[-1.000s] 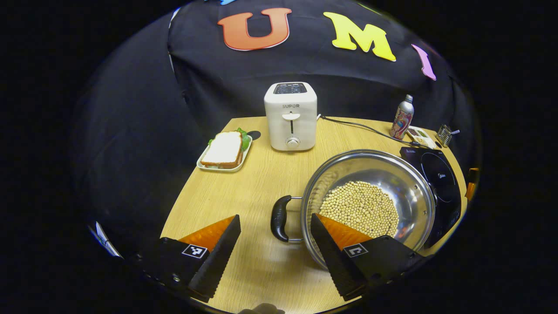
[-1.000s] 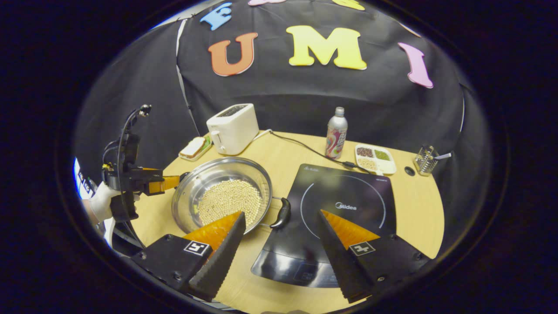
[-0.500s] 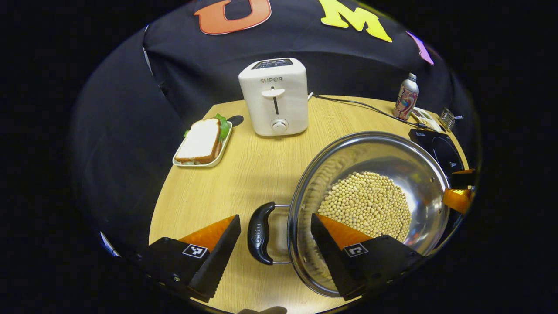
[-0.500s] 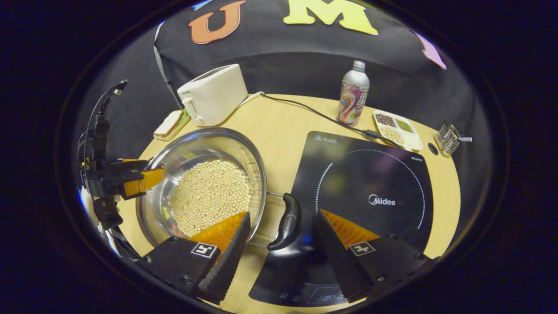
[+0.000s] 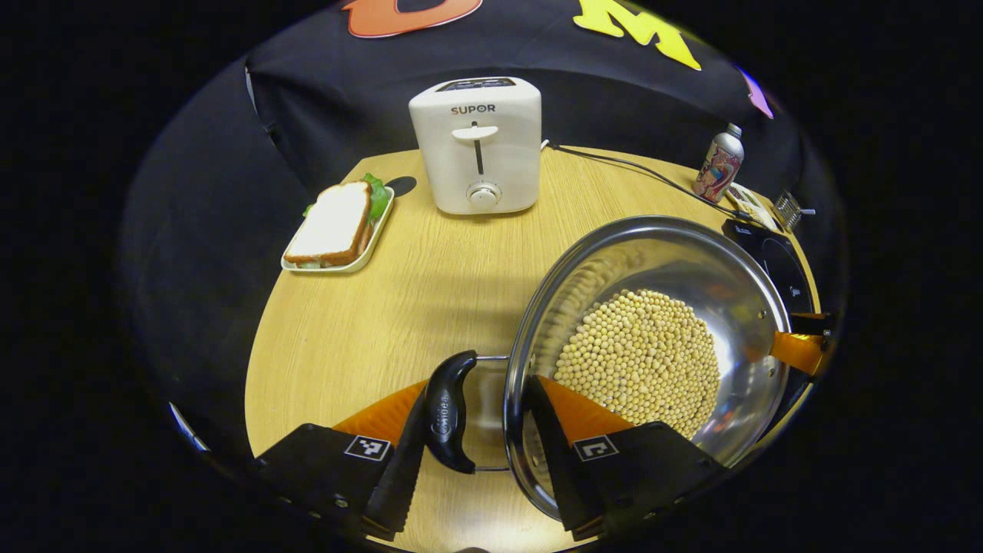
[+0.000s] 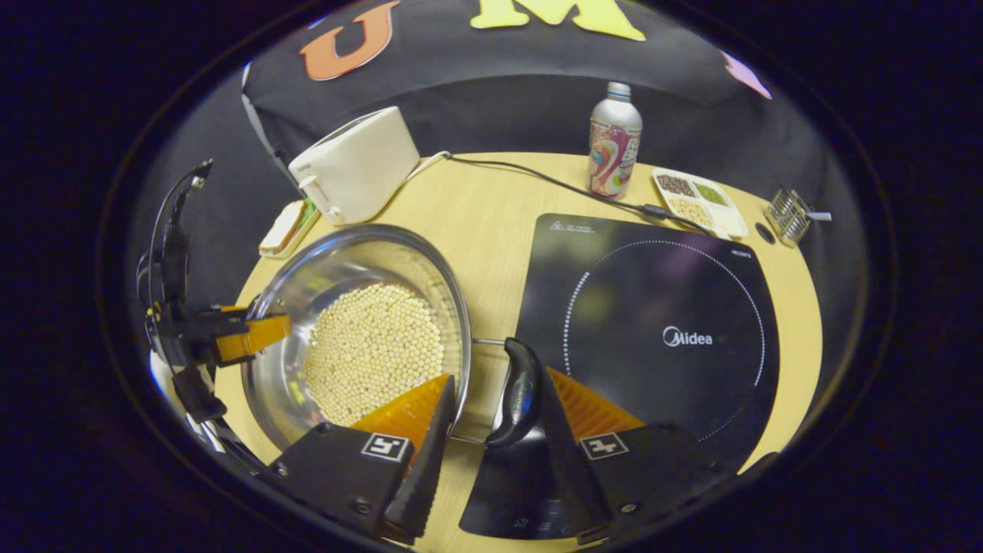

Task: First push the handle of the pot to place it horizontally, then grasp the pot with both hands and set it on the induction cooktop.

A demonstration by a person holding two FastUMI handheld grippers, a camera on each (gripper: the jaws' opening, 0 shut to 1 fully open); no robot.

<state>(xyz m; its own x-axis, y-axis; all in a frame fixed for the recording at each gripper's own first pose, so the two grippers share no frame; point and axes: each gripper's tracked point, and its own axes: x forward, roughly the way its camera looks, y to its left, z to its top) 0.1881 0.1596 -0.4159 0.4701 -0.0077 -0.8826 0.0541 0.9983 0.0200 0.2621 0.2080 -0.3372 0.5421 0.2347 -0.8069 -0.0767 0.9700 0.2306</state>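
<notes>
The pot (image 5: 653, 346), a steel one with beans (image 5: 637, 361) heaped in its bottom, is sitting on the tabletop (image 5: 369, 307), just left of the cooktop (image 6: 660, 322) and not yet on it. Its 2 black handles are lying out to either side, so I'd judge the first step, pushing the handle level, as done.

The left gripper (image 5: 472, 415) is straddling the left handle (image 5: 449, 411): 1 finger is lying against the handle's outer side, the other is reaching over the rim into the pot. The jaws are partly drawn in, but whether both are pressing I cannot tell. In the right gripper view, the right gripper (image 6: 491, 407) is bracketing the right handle (image 6: 522, 392) the same way, 1 finger resting against the handle on the cooktop side, the other by the pot wall with a gap between it and the handle. Again I cannot tell if that grip is firm. That handle is already overhanging the cooktop's near edge.

So by my reckoning the task is sitting in the middle: both grippers are getting set on the handles. What is left is firming up both holds, lifting the pot level so the beans aren't spilling, carrying it right, and setting it down on the cooktop's ring (image 6: 660, 338).

The toaster (image 5: 476, 146) and its cord (image 6: 537, 180) are standing clear of that path.
</notes>
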